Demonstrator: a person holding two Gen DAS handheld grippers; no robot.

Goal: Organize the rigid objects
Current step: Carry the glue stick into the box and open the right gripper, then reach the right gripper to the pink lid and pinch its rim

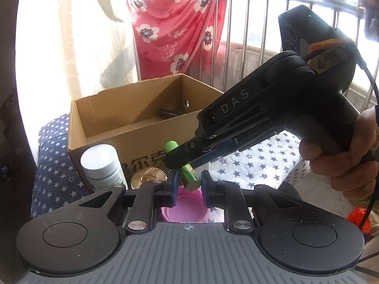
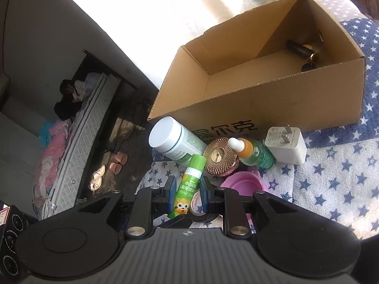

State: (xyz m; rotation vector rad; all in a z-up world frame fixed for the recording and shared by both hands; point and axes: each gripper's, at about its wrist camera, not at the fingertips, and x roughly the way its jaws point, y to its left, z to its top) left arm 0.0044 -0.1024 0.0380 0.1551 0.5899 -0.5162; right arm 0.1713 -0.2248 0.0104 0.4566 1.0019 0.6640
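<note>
While clamped crosswise betw. right gripper (image 2: 188, 190) jaws, green tube (image 2: 187, 184) tilted, cap end up toward cardboard box (image 2: 272, 108), bottom end past the pads near camera. Seen from left wrist: same tube (image 1: 187, 175) pinched near right jaw tips, lifted above pink lid (image 1: 182, 206). Left gripper (image 1: 189, 184) jaws nearly closed, nothing gripped; lid below the gap, not touched. White bottle (image 2: 173, 142), gold ribbed lid (image 2: 220, 157), dropper bottle (image 2: 251, 152), white charger (image 2: 286, 148) just in front of box on star-print cloth (image 2: 331, 177). Dark cylinder (image 2: 300, 49) inside box.
</note>
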